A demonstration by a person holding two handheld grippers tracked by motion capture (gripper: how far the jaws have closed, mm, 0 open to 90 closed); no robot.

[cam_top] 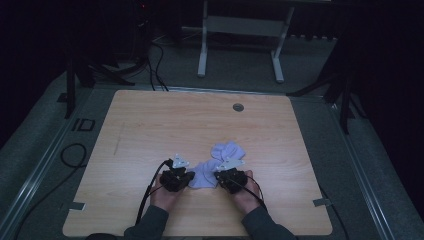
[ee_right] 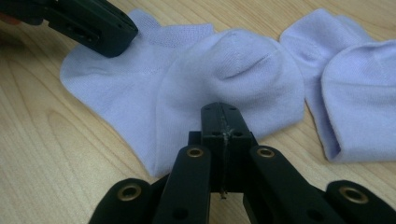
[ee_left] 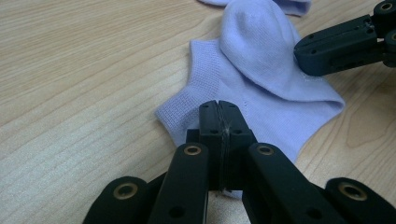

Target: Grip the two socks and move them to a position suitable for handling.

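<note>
Two lavender ankle socks lie on the wooden table (cam_top: 150,130). The near sock (cam_top: 204,176) (ee_left: 261,74) (ee_right: 140,88) is partly folded, its toe end laid over its middle. My left gripper (cam_top: 189,175) (ee_left: 218,112) is shut on the cuff edge at the sock's left side. My right gripper (cam_top: 218,176) (ee_right: 223,114) is shut on the folded part at the sock's right side. Each gripper's black tip also reaches into the other's view, the right gripper (ee_left: 303,56) and the left gripper (ee_right: 126,35), both resting on the sock. The second sock (cam_top: 225,150) (ee_right: 355,93) lies just beyond, untouched.
A round cable hole (cam_top: 238,107) sits near the table's far edge. Bare wood spreads left and beyond the socks. Past the table stand a white desk frame (cam_top: 240,45) and dark cables (cam_top: 155,65) on grey carpet.
</note>
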